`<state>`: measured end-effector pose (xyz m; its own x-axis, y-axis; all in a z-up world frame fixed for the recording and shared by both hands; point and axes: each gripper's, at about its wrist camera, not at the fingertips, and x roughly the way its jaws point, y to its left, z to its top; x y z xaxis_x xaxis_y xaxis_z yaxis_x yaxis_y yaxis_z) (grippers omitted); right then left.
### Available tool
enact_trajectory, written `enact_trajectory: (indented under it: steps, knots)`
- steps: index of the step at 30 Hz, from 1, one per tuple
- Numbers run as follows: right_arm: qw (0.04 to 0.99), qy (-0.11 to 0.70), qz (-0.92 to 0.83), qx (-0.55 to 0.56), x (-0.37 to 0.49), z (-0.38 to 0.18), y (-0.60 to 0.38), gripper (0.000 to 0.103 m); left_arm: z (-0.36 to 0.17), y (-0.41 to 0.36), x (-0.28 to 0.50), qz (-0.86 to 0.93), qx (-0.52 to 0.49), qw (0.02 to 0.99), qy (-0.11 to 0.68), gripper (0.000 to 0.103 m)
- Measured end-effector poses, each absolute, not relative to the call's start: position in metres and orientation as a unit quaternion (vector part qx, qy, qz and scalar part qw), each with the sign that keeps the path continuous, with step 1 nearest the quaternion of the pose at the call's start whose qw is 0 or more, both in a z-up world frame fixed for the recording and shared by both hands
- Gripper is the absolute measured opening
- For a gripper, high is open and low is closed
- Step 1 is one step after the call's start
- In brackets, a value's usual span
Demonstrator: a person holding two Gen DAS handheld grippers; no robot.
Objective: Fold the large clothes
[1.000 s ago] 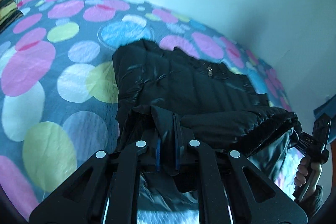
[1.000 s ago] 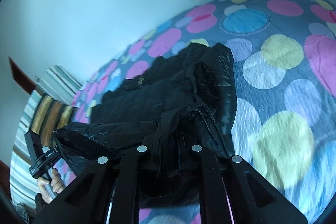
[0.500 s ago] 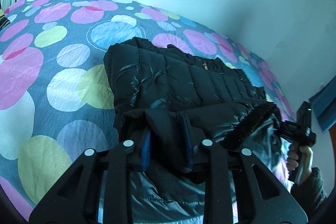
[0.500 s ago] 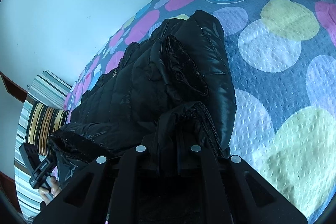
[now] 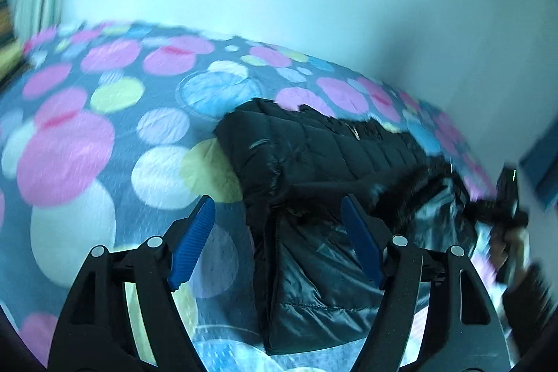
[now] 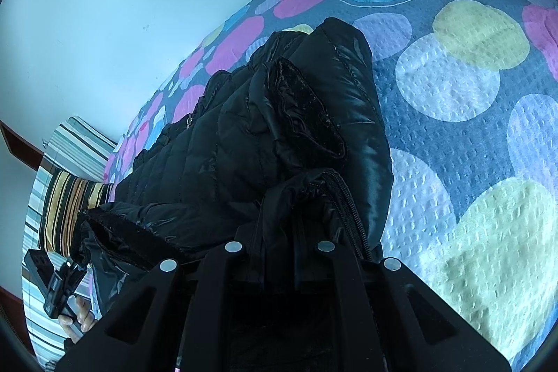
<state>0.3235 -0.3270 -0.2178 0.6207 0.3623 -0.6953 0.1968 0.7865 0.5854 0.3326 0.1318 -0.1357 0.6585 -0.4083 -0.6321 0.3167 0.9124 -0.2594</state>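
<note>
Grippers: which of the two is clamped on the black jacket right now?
The right gripper: its jaws are shut on a fold of the black jacket. The left gripper has just been opening, its blue pads clear of the fabric.

Your work surface: bed with dotted cover.
The bedspread (image 5: 87, 142) is grey-blue, textured, printed with pink, blue, yellow-green and pale circles. You have a black quilted jacket (image 5: 314, 156) lying directly on it, folded over itself. At the far end a striped pillow (image 6: 66, 208) rests against the wall.
</note>
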Motion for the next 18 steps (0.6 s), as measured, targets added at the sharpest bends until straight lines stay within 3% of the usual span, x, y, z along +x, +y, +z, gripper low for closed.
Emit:
enact_trajectory:
  steps: [4, 10, 14, 18]
  knots:
    - [0.841, 0.434, 0.047, 0.320, 0.324, -0.216, -0.328, 0.010, -0.138, 0.125, 0.335, -0.210, -0.031, 0.912, 0.351, 0.073]
    - [0.840, 0.434, 0.047, 0.321, 0.324, -0.216, -0.328, 0.010, -0.131, 0.161, 0.337, -0.214, -0.119, 0.913, 0.325, 0.073]
    - [0.839, 0.433, 0.052, 0.326, 0.324, -0.214, -0.330, 0.013, -0.134, 0.147, 0.333, -0.224, -0.069, 0.912, 0.336, 0.073]
    - [0.838, 0.421, 0.067, 0.341, 0.317, -0.204, -0.338, 0.025, -0.137, 0.132, 0.333, -0.232, -0.039, 0.911, 0.339, 0.073]
